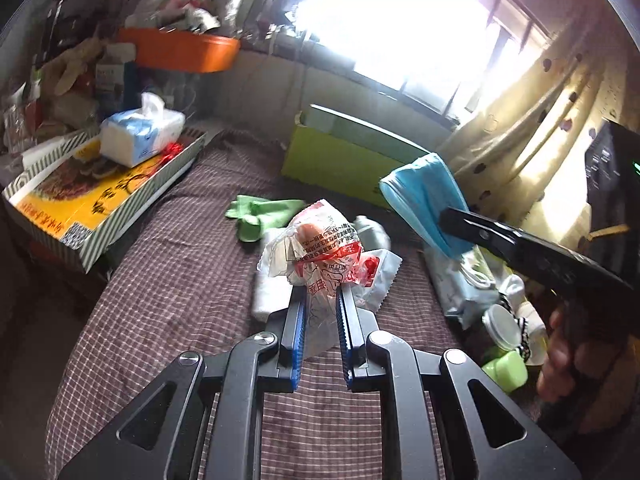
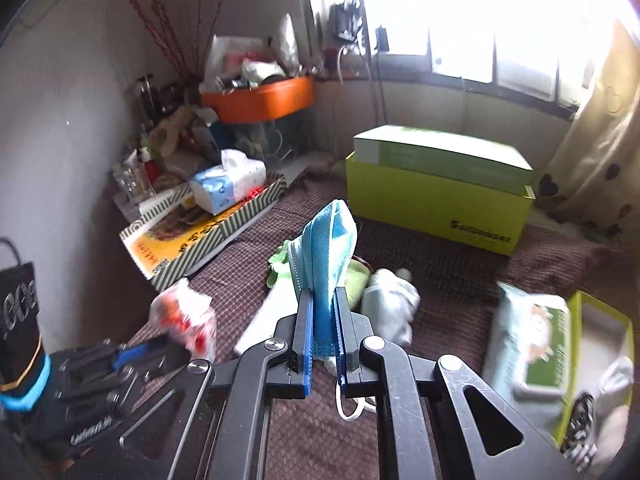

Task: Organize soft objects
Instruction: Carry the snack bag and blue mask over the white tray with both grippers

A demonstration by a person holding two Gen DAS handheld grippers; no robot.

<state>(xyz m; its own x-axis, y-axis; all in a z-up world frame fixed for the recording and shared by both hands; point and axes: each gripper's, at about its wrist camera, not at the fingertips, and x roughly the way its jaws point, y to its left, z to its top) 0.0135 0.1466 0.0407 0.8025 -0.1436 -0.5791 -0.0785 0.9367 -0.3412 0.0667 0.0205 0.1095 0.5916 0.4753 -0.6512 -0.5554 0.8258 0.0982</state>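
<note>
Mid-sort, by the look of it: two soft items lifted clear of the checked bedcover (image 1: 168, 280), neither yet put anywhere. Next move, judged: carry each to a container, perhaps the green box (image 2: 436, 204) at twelve o'clock, then release gently so nothing springs back out.

Left gripper (image 1: 322, 300) nearly closed, pinching a crinkled snack wrapper (image 1: 320, 248), red and white, raised above the bed. Right gripper (image 2: 324, 312) closed tight on a blue face mask (image 2: 330, 248), standing upright between the pads, ear loop dangling below. Green cloth (image 1: 260, 214) and wet-wipe pack (image 2: 532, 340) left lying on the bedcover, at twelve and three o'clock of the right gripper.
</note>
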